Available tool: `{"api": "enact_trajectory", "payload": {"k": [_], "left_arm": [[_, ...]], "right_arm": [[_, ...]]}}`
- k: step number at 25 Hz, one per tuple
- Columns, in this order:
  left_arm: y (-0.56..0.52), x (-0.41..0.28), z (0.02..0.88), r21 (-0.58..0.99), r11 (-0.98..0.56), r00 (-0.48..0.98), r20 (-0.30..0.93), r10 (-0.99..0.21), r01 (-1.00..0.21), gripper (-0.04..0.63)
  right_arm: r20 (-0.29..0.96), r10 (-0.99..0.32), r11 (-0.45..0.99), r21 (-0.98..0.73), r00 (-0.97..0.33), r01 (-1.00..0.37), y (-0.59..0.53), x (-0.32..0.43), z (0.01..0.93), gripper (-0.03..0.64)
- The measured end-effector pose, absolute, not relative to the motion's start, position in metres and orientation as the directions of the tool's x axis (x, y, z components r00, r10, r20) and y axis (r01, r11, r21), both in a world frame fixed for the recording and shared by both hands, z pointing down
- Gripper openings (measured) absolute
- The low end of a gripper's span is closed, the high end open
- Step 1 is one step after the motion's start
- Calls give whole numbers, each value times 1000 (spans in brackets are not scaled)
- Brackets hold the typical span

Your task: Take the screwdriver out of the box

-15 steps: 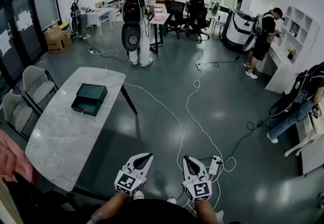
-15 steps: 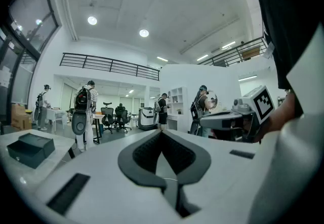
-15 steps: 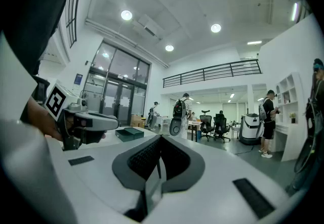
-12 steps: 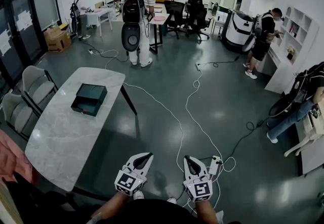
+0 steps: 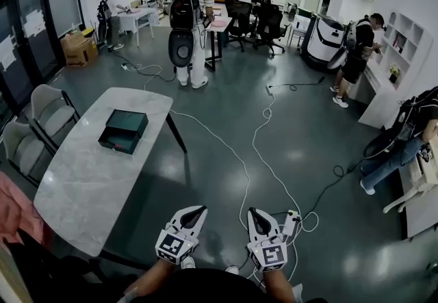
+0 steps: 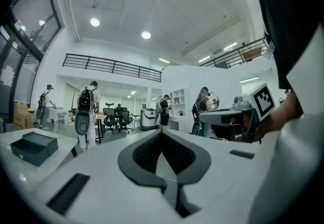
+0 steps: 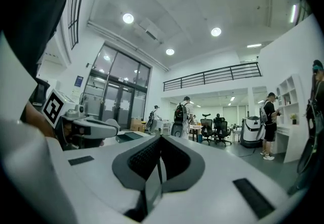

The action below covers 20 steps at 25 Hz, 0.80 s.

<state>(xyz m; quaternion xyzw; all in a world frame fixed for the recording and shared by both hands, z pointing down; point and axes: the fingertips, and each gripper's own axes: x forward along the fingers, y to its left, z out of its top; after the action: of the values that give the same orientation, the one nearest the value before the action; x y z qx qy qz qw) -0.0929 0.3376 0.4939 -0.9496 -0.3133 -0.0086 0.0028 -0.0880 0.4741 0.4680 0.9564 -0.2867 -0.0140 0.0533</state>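
At the bottom of the head view, the left gripper and the right gripper hang side by side over the grey floor, level and pointing forward, in the same spot as half a second ago. Each gripper's own view shows its two jaws pressed together at the tips with nothing between them: both tools are narrow and empty. One change is noted. The view has swung very slightly, so the marble table and the dark box on it sit a touch higher and further right in frame. The box itself has not moved on the table. It lies toward the table's far end, well apart from both grippers and off to their left. The screwdriver is not visible in any view and is judged to be inside the box. Finding: the task proper has not begun. The person needs to close on the table and spread the jaws before any reach. Loose cables on the floor ahead are a possible snag.
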Motion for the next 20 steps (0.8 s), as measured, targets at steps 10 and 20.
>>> {"api": "enact_trajectory", "payload": {"k": [10, 20], "left_arm": [[276, -96, 496, 26, -830, 830, 17, 557, 557, 6], [176, -98, 515, 44, -871, 871, 29, 491, 490, 6]], "right_arm": [[-56, -609, -793, 28, 791, -608, 412, -84, 455, 23], [-63, -614, -789, 13, 787, -615, 330, -76, 460, 23]]}}
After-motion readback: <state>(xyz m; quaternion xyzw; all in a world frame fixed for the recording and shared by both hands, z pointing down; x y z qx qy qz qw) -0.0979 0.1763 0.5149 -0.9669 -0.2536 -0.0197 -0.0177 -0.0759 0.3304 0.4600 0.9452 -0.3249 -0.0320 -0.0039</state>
